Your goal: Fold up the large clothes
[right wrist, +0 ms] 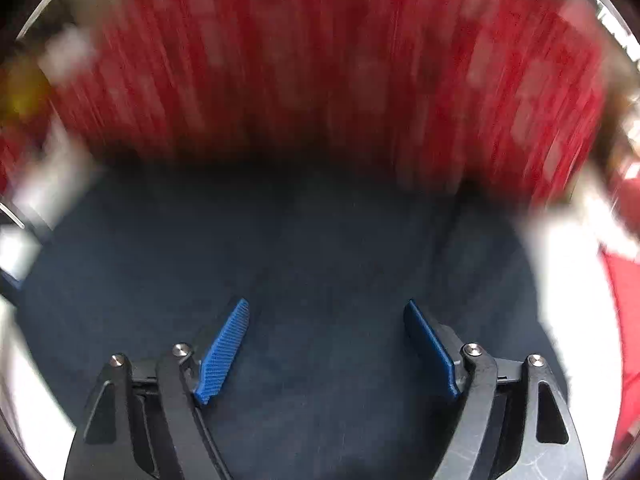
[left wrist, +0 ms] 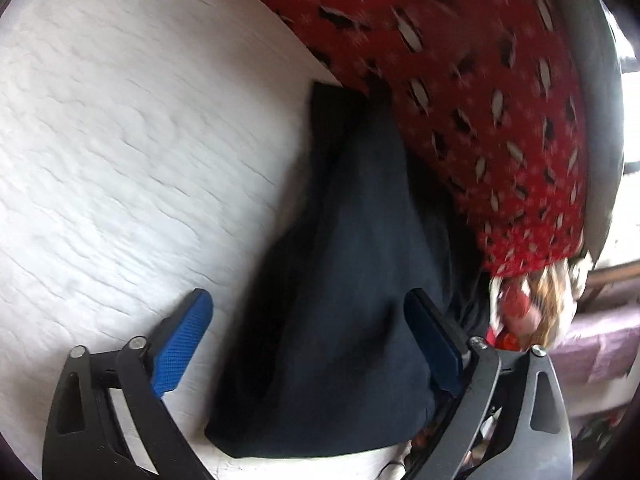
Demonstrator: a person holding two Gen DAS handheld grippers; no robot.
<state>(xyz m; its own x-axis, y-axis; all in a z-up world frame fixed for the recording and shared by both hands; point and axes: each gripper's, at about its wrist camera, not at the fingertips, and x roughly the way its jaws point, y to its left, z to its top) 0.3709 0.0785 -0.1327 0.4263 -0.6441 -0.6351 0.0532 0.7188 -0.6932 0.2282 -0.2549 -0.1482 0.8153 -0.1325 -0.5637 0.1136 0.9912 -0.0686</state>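
Observation:
A dark navy garment (left wrist: pixel 336 300) lies folded in a narrow pile on a white textured surface (left wrist: pixel 120 140). My left gripper (left wrist: pixel 308 308) is open above it, with blue pads (left wrist: pixel 180 348) on either side of the cloth and nothing held. In the right wrist view the same navy garment (right wrist: pixel 300 260) fills the lower half. My right gripper (right wrist: pixel 326 312) is open just above it and empty. The right wrist view is heavily motion-blurred.
A person in red patterned clothing (left wrist: pixel 460 80) stands at the far edge of the surface, also a red blur in the right wrist view (right wrist: pixel 320 60). Cluttered room items (left wrist: pixel 592 344) show at the right.

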